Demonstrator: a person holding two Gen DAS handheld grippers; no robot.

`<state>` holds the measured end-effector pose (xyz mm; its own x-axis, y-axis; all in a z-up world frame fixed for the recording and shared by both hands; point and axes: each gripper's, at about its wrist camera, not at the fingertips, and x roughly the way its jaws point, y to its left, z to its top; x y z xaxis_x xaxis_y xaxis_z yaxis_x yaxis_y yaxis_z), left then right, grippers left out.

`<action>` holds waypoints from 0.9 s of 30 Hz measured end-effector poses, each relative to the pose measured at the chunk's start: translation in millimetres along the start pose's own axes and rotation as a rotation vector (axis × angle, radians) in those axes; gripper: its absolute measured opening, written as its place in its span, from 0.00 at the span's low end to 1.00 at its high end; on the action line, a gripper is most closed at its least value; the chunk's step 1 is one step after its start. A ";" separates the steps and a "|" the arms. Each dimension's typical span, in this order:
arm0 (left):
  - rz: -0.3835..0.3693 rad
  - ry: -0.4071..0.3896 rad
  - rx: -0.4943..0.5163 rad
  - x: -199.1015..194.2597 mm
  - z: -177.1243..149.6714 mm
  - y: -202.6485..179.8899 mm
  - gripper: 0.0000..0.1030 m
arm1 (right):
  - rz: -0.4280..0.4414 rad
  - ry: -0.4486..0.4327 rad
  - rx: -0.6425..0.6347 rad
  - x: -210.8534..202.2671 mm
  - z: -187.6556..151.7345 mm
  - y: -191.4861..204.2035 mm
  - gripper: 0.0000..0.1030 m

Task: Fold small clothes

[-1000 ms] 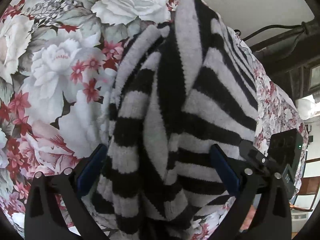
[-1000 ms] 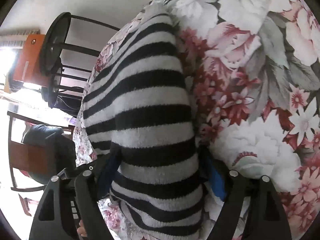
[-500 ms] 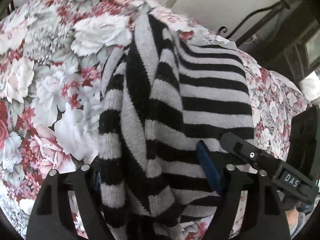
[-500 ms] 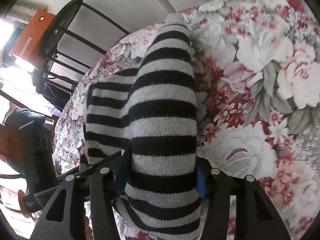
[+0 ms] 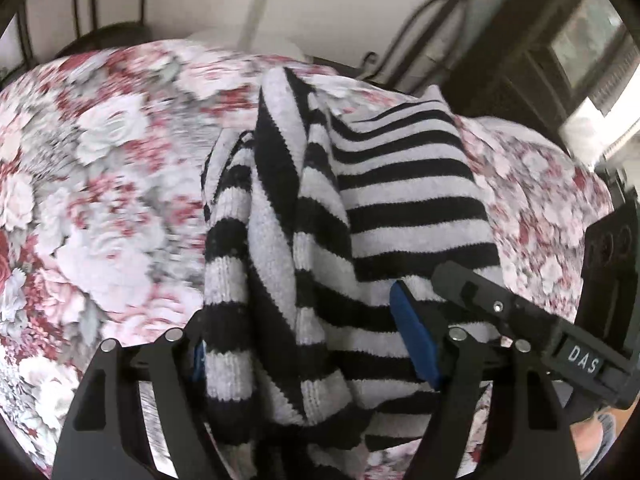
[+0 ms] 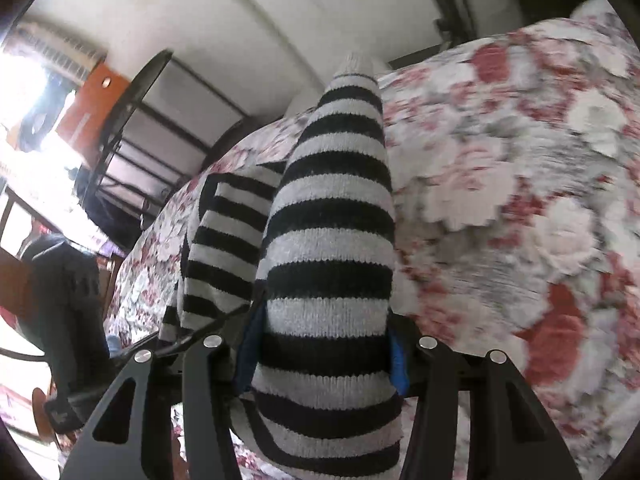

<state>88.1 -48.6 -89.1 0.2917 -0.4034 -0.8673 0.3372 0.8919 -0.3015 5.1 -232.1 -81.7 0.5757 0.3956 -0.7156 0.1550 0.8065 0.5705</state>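
A black-and-white striped knit sweater [image 5: 372,208] lies on a floral bedspread [image 5: 100,184], partly lifted. My left gripper [image 5: 312,344] is shut on a bunched edge of the sweater, which hangs in folds between its blue pads. My right gripper [image 6: 320,340] is shut on a striped sleeve or edge of the same sweater [image 6: 332,216], which stretches taut away from it. The right gripper's body [image 5: 560,344] shows at the right of the left wrist view, close beside the left one.
The floral bedspread [image 6: 520,184] covers the whole surface. A black metal rack [image 6: 132,128] and an orange box [image 6: 88,108] stand past the bed's far left. A dark chair with clothing [image 6: 60,280] is at the left. A white wall lies behind.
Both grippers have pulled back and up with the sweater, so more of the bed and the wall shows. The sweater has stretched out and lifted. The views are blurred by motion.
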 end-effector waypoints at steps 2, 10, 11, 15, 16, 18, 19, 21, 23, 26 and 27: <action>-0.018 -0.003 0.023 -1.8 -3.4 -25.2 0.70 | -0.014 -0.032 0.011 -23.3 -0.5 -12.0 0.50; -0.120 -0.013 0.179 11.7 -19.8 -140.9 0.70 | -0.085 -0.157 0.067 -118.8 -11.1 -89.8 0.50; -0.134 -0.003 0.196 16.8 -22.2 -155.1 0.70 | -0.101 -0.169 0.078 -130.9 -12.7 -101.9 0.50; -0.182 0.025 0.265 42.0 -32.2 -219.8 0.70 | -0.159 -0.221 0.148 -172.2 -20.0 -150.1 0.50; -0.191 0.032 0.286 49.1 -35.4 -241.6 0.70 | -0.176 -0.241 0.169 -183.9 -22.2 -165.2 0.50; -0.209 0.049 0.323 59.8 -40.0 -275.6 0.70 | -0.203 -0.280 0.214 -210.1 -28.8 -197.3 0.50; -0.224 0.061 0.353 66.1 -44.5 -297.4 0.70 | -0.216 -0.298 0.232 -223.0 -32.6 -212.0 0.50; -0.250 0.078 0.404 77.0 -54.4 -334.2 0.70 | -0.236 -0.329 0.255 -246.1 -42.6 -237.8 0.50; -0.273 0.096 0.457 87.6 -67.1 -372.9 0.70 | -0.268 -0.358 0.289 -272.5 -52.9 -265.3 0.50; -0.312 0.132 0.524 100.4 -92.3 -426.8 0.70 | -0.319 -0.393 0.343 -312.0 -75.3 -305.1 0.50; -0.325 0.145 0.539 103.6 -100.1 -440.1 0.70 | -0.337 -0.404 0.361 -324.7 -83.8 -317.6 0.50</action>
<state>-119.7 -462.5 -86.0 -0.0121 -0.5703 -0.8213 0.8015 0.4856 -0.3490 -298.3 -579.9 -64.3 0.6945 -0.1081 -0.7113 0.6008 0.6311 0.4907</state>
